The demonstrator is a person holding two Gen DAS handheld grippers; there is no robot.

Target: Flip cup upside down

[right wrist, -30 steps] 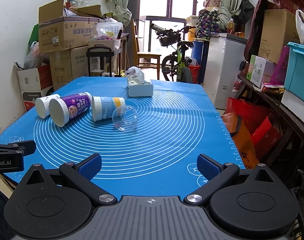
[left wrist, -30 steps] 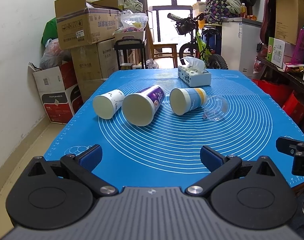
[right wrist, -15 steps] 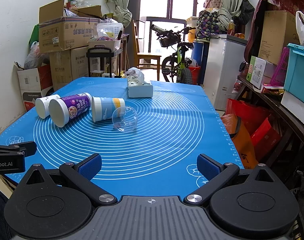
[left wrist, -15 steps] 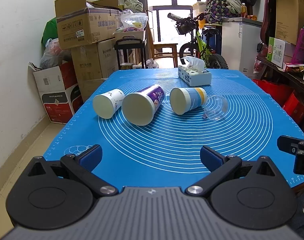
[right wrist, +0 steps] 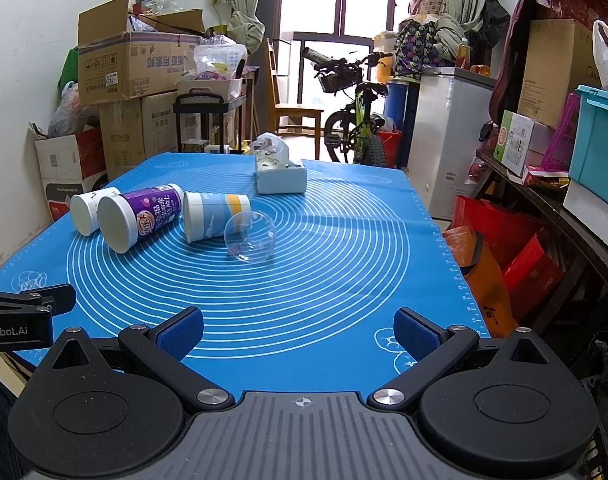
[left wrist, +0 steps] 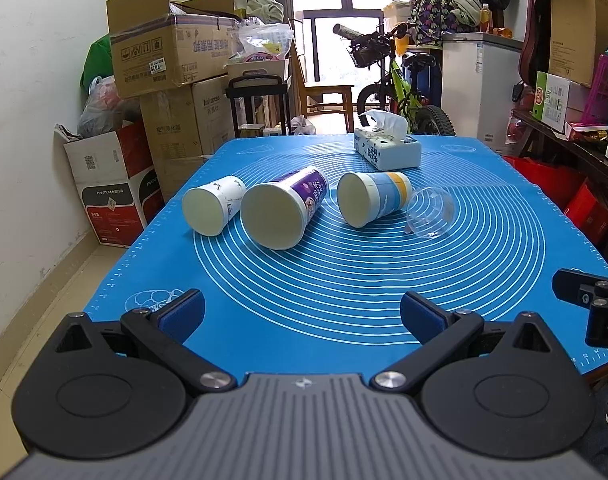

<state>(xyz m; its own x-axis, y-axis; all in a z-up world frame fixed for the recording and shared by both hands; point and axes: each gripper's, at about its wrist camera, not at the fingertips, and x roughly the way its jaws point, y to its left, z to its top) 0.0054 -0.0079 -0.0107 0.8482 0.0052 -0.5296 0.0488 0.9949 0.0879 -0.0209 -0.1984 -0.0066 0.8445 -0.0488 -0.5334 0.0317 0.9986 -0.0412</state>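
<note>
Several cups lie on their sides in a row on the blue mat (left wrist: 343, 280): a small white cup (left wrist: 214, 210), a purple cup (left wrist: 284, 212), a blue-and-yellow cup (left wrist: 373, 202) and a clear plastic cup (left wrist: 429, 214). They also show in the right wrist view: white (right wrist: 90, 214), purple (right wrist: 140, 218), blue-and-yellow (right wrist: 214, 214), clear (right wrist: 250, 236). My left gripper (left wrist: 302, 316) is open and empty near the mat's front edge. My right gripper (right wrist: 300, 334) is open and empty at the front right.
A tissue box (left wrist: 385, 148) stands at the far end of the mat. Cardboard boxes (left wrist: 160, 60) are stacked at the left wall. A bicycle (left wrist: 395, 80) and a white cabinet (left wrist: 479, 84) stand behind the table. Shelves with boxes (right wrist: 543, 140) line the right side.
</note>
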